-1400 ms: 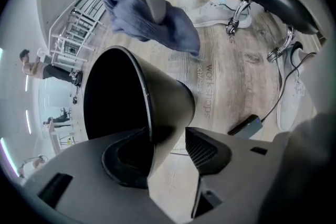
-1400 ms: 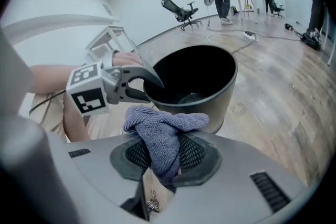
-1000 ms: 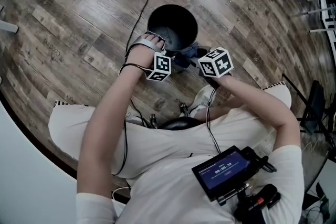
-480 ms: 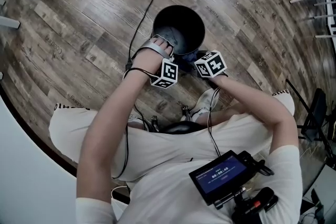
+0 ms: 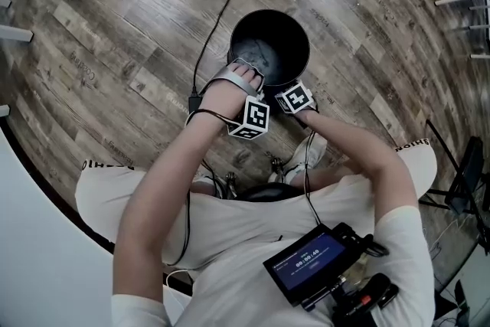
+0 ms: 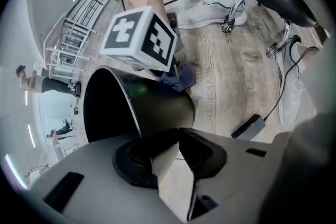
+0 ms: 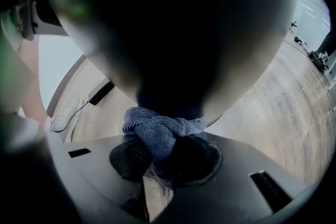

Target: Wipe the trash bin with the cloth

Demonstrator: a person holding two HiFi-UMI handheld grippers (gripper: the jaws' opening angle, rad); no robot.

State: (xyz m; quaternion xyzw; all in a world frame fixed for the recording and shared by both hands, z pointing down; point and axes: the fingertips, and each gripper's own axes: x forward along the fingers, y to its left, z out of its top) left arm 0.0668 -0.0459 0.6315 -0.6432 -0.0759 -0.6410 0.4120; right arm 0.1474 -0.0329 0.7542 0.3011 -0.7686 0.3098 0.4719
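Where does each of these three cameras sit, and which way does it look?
Head view: on the person's head, looking steeply down at the trash bin; arms and lap show.
Left gripper view: on the left tongs, whose jaws have just been closing on the bin's rim; a shoe shows.
Right gripper view: on the right tongs, clamping the cloth, facing the bin's outer wall.
Shared: all see the bin.

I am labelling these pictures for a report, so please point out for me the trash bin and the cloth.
trash bin (image 5: 279,38), head view, on its dark inside, below the far rim.
cloth (image 7: 157,131), right gripper view, on the bunched fold at its middle.
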